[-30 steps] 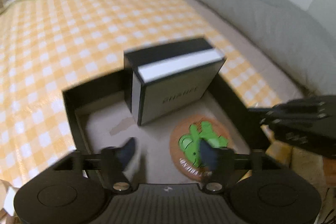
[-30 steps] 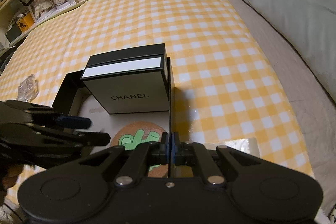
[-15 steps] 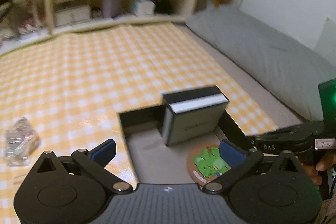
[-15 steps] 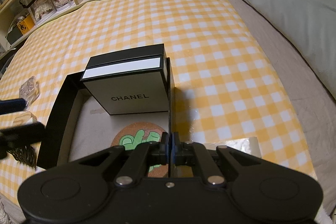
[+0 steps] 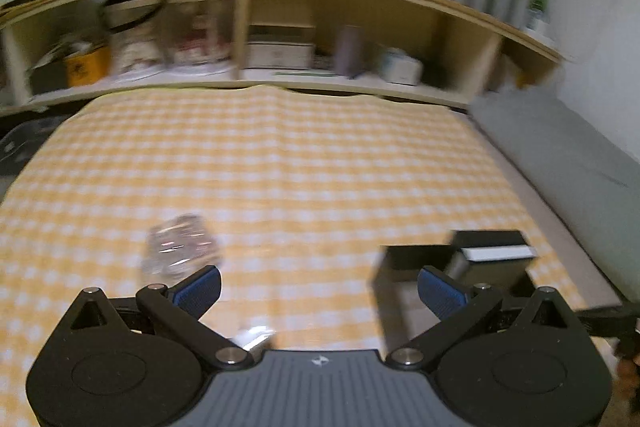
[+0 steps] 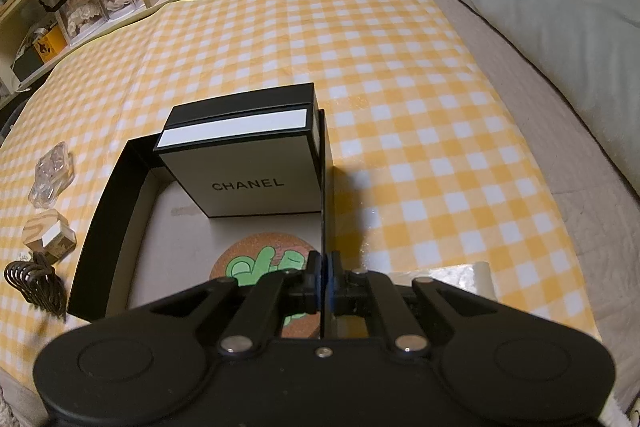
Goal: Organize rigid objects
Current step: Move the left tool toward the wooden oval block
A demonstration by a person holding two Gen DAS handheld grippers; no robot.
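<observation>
Right gripper (image 6: 323, 281) clenched on right wall of black tray (image 6: 105, 211). White box (image 6: 248, 167) stood in tray's far right corner, coaster (image 6: 256, 263) near. Left gripper (image 5: 318, 285) released, clear plastic piece (image 5: 180, 251) just beyond left fingertip.

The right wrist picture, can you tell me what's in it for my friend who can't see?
The right claw is shut on the right wall of an open black tray lying on a yellow checked cloth. Inside the tray stand a white CHANEL box and a cork coaster with a green picture. Left of the tray lie a clear packet, a small wooden block and a coiled black cord.
</observation>
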